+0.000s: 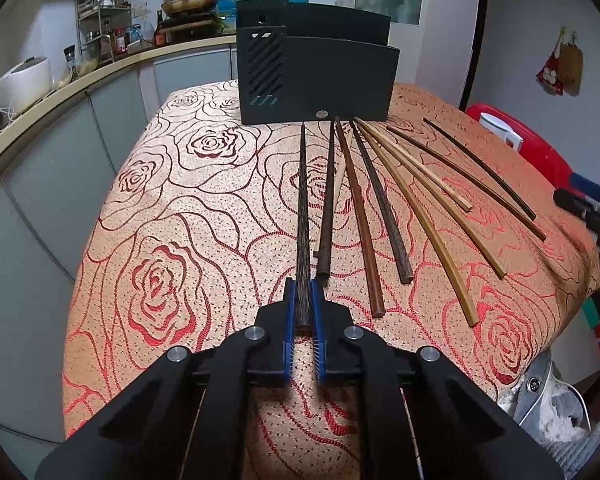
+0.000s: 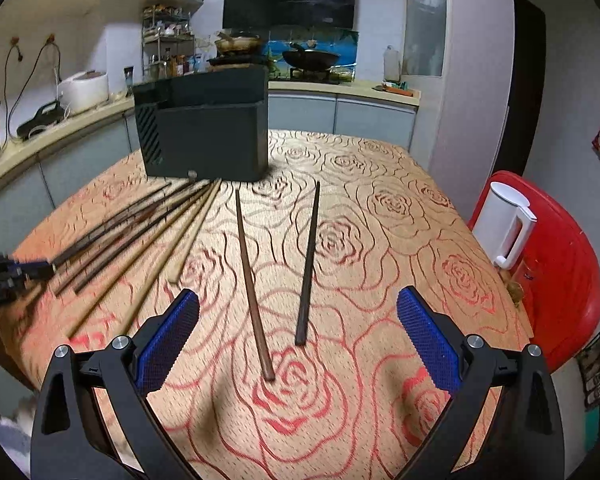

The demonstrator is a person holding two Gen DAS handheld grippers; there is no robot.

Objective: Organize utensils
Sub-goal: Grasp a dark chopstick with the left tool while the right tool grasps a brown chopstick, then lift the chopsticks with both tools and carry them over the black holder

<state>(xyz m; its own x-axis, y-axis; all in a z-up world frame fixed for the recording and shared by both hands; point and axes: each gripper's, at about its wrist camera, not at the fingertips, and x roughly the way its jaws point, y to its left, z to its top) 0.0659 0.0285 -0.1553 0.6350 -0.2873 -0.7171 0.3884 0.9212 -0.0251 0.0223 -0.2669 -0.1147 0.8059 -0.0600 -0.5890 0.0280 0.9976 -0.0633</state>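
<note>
My left gripper (image 1: 303, 300) is shut on the thick end of a dark speckled chopstick (image 1: 302, 208), which points at the black utensil holder (image 1: 320, 80) at the table's far end. Several more chopsticks (image 1: 400, 200), dark and light, fan out on the cloth to its right. My right gripper (image 2: 298, 320) is open and empty, above the near ends of two dark chopsticks (image 2: 252, 280) (image 2: 308, 264) lying apart from the fan (image 2: 148, 232). The holder (image 2: 208, 136) stands beyond them. The left gripper (image 2: 16, 272) shows at the left edge of the right wrist view.
The table wears an orange rose-pattern cloth (image 1: 180, 240). A red chair (image 2: 556, 280) with a white kettle (image 2: 504, 224) stands at the table's right side. A kitchen counter (image 1: 60, 92) with appliances runs along the left and back.
</note>
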